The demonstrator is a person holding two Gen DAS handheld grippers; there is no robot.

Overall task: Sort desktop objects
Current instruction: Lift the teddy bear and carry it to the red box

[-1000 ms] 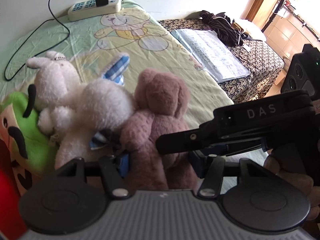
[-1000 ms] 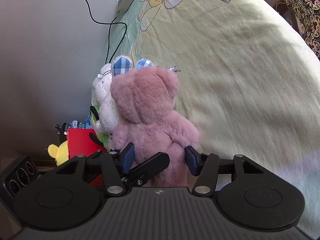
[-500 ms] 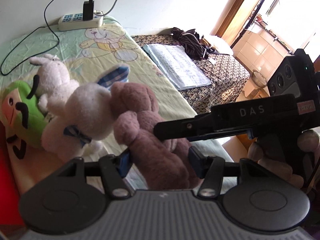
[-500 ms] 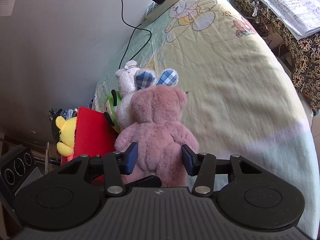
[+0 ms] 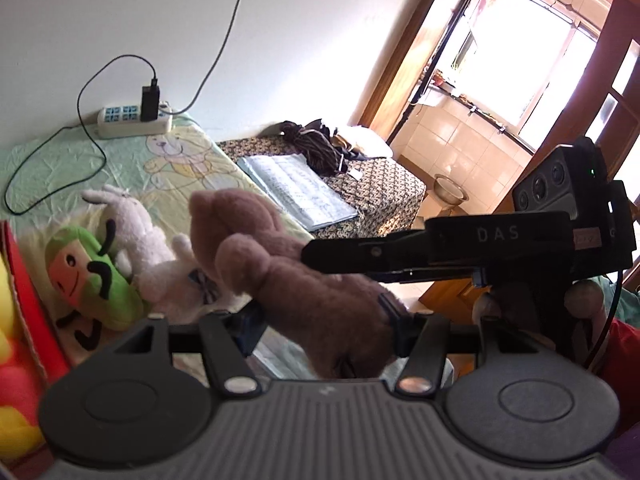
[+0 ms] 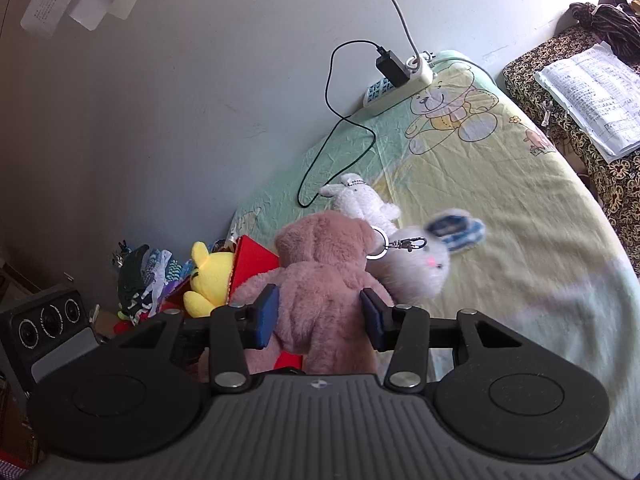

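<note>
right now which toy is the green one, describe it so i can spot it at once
On the bed sheet printed with a cartoon bear, find the pile of soft toys near the red box. The green toy lies beside the white rabbit; it alone has an orange smiling face and black limbs.

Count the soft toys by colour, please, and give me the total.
Pink: 1, the bear
White: 2, the small rabbit and the rabbit with checked ears
Green: 1, the plush
Yellow: 1, the plush
Total: 5
</note>
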